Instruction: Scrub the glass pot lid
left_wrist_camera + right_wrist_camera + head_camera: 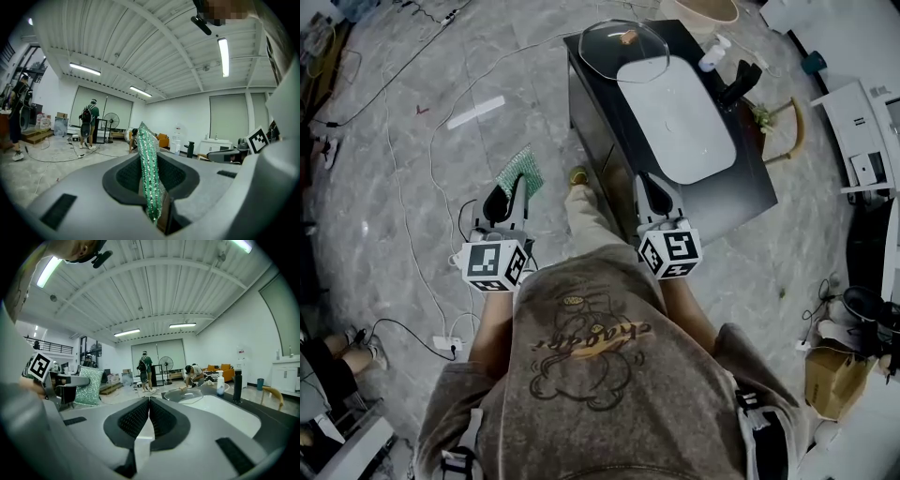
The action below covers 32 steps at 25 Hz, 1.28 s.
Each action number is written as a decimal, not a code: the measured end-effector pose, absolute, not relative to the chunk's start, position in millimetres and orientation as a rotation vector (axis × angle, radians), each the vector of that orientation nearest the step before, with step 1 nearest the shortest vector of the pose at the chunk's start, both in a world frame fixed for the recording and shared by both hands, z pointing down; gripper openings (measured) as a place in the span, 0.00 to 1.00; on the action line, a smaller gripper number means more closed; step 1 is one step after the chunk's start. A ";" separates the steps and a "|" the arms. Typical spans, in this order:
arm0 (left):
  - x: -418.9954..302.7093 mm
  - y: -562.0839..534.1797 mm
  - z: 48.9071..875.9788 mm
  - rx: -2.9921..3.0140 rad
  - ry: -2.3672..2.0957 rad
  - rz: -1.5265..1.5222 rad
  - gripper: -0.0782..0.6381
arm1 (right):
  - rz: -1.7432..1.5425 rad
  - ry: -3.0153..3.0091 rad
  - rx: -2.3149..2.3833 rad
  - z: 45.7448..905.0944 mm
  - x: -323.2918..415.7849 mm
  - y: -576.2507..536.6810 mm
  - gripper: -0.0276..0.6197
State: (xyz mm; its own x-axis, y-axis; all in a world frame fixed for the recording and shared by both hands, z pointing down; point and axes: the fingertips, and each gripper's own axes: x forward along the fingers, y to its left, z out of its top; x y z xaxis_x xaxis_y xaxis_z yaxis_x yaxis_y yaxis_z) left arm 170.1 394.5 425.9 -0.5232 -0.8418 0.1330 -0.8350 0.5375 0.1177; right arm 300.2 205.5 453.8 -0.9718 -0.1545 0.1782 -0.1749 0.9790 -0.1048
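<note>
Approach by the look of it, with no scrubbing begun. Stood at the near end of the black table [750, 183], both tools low and well short of the glass pot lid [623, 45]. Gripped a green glittery scouring cloth [149, 164] edge-on in the left tool [507, 197], clenched on its lower part, with a good flap free beyond the tips. Held the right tool [149, 400] clenched on nothing, pads pressed together. Found the lid at the far left corner of the table, dome and brownish knob [626, 37] upward, its near edge seemingly overlapping the far rim of the white basin [680, 122]. Probably called first for carrying the cloth forward along the table's left side to within reach of the dome. Likely needed the right tool released and then closed on the knob, or pressed on the rim, to steady the smooth glass against sliding or rocking under sideways strokes. Best served by laying the free flap flat on the dome rather than poking with its edge, and by light circling strokes directed inward, away from the table corner, to avoid shoving the lid off onto the floor. Worth minding the white bottle [712, 54] and dark tap [739, 84] just to the lid's right.
</note>
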 end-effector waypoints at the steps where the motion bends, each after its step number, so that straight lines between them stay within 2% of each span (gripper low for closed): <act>1: 160.0 392.5 426.0 1.433 -2.601 -0.059 0.23 | 0.177 -2.962 0.252 453.2 289.8 202.5 0.09; 8: 81.0 356.8 427.1 1.447 -2.585 -0.080 0.23 | 0.149 -2.953 0.275 453.1 218.1 166.7 0.09; 20: -46.3 226.1 401.0 1.603 -2.480 -0.049 0.23 | 0.228 -2.869 0.413 453.5 109.9 58.1 0.09; 32: -118.7 136.9 406.5 1.676 -2.386 0.009 0.23 | 0.351 -2.818 0.498 477.9 53.2 -6.5 0.09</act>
